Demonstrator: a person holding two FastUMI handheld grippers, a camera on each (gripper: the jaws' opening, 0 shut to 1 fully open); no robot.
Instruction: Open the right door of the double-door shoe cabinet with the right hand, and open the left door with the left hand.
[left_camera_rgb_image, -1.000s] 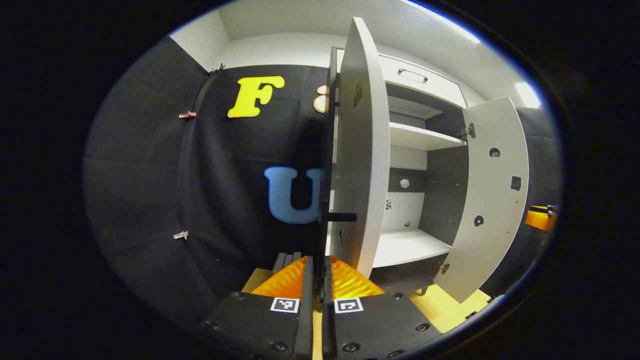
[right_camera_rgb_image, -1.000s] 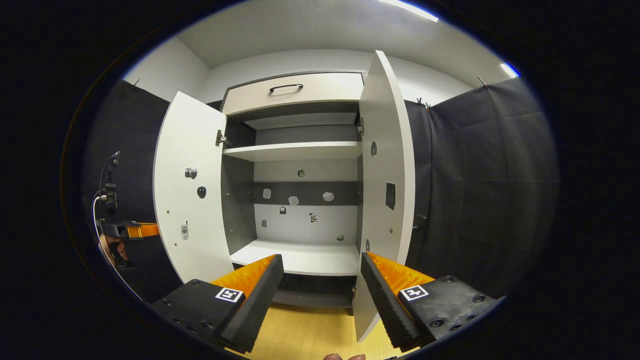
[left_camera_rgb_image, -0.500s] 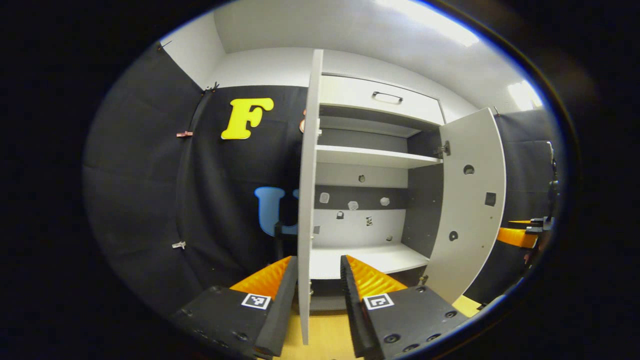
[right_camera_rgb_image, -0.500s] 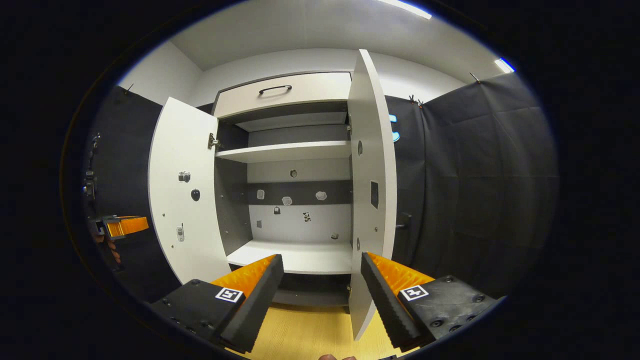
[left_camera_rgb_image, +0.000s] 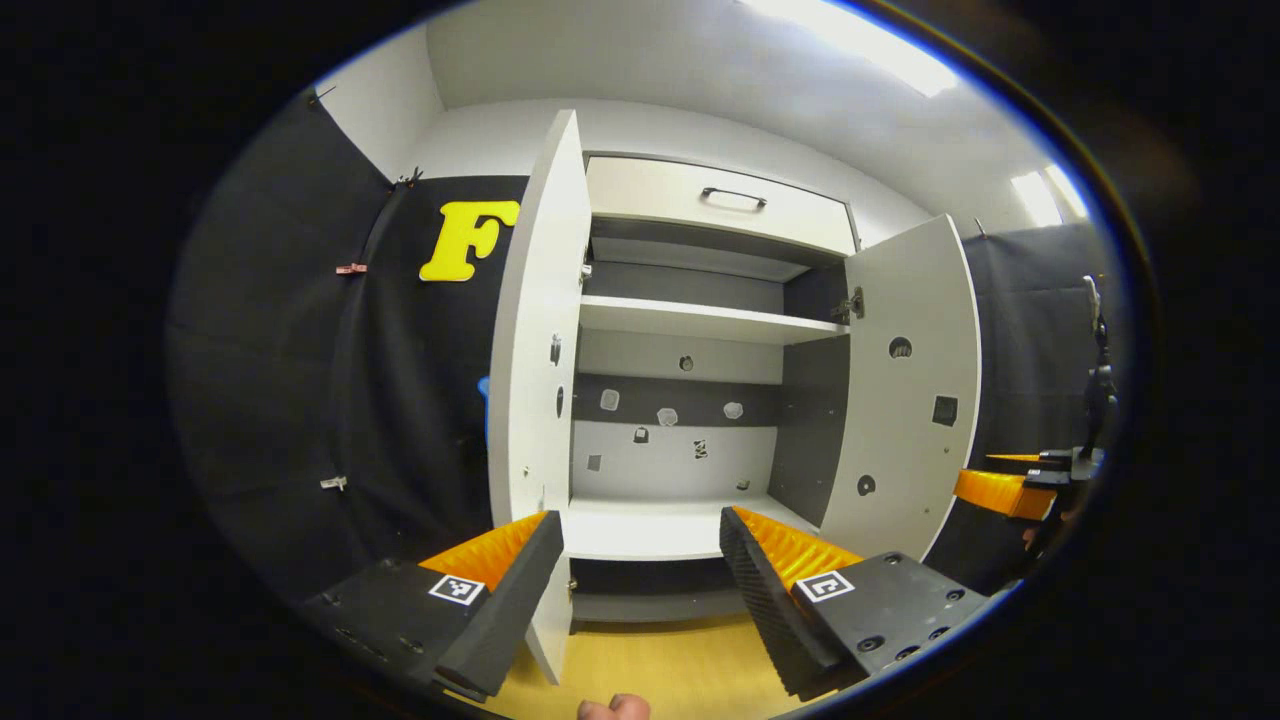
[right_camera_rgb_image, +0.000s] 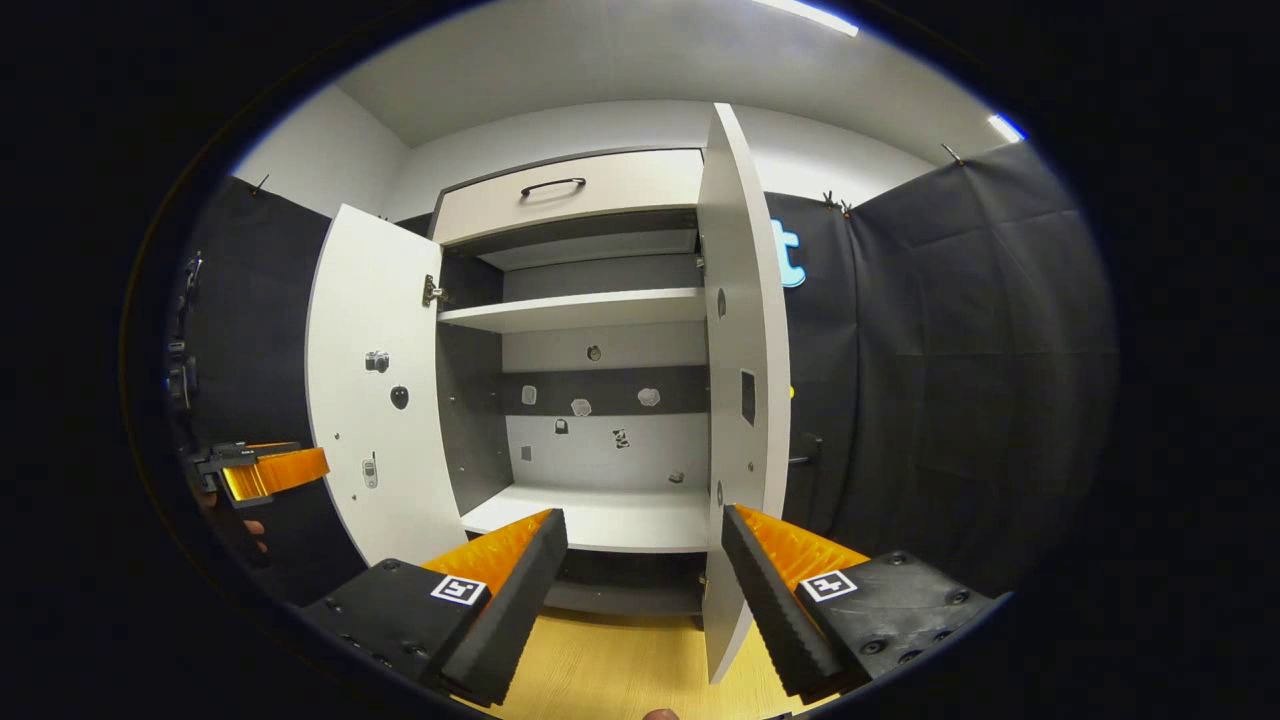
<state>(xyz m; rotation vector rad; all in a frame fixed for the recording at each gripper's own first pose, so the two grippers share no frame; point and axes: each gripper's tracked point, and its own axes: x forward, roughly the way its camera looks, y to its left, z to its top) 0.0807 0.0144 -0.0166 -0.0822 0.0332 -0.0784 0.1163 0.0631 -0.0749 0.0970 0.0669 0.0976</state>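
Both doors, left door (left_camera_rgb_image: 530, 330) and right door (right_camera_rgb_image: 740, 380), stand open; they look like stiff, light panels. The left gripper (left_camera_rgb_image: 640, 560) and right gripper (right_camera_rgb_image: 645, 560) gape wide, empty. A dark handle (right_camera_rgb_image: 805, 448) at 3 o'clock, probably, offers the hold.

The shoe cabinet (right_camera_rgb_image: 590, 190) is standing on a pale wooden floor (right_camera_rgb_image: 620, 665). Inside, an upper shelf (left_camera_rgb_image: 700, 320) and a lower shelf (left_camera_rgb_image: 660, 528) are showing, both lying bare.
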